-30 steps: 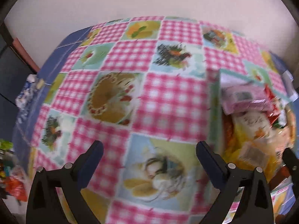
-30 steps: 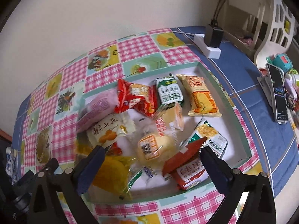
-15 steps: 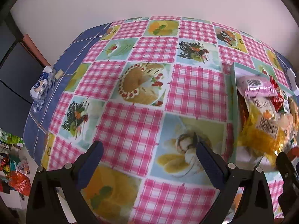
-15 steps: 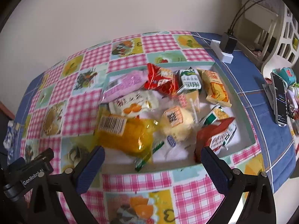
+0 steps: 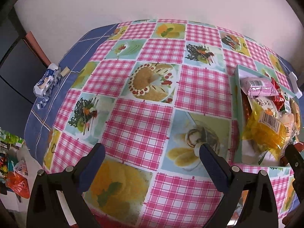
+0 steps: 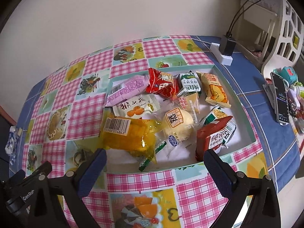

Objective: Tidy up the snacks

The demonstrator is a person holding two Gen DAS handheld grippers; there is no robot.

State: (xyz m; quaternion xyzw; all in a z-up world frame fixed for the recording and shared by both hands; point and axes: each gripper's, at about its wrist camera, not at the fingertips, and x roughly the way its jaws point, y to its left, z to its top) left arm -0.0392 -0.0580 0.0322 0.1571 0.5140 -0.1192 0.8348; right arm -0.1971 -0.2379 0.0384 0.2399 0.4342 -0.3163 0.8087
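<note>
**Snacks heaped in tray; both grippers empty**

Finding: the snacks lie in a loose heap inside the shallow tray (image 6: 245, 112) on the counter (image 5: 140, 125). A yellow packet (image 6: 131, 134) sits at the near left, a pink packet (image 6: 127, 89) at the far left, a red-brown packet (image 6: 212, 134) at the near right, an orange biscuit packet (image 6: 214, 91) at the far right. Several overlap.

The left gripper (image 5: 152, 152) and right gripper (image 6: 154, 158) hold nothing, fingers spread wide on both.

Judgement: the heap fits either snacks gathered in or snacks awaiting sorting; the frames do not settle which. Any pick should take a top-lying packet by a free edge, since the wrappers look slick and crinkly.

View comparison: the right wrist view shows the whole tray, a power strip (image 6: 222, 54) and a phone (image 6: 281, 98). The left wrist view shows only the tray's left end, but adds bare counter and a crumpled wrapper (image 5: 45, 81) at its far left edge.
</note>
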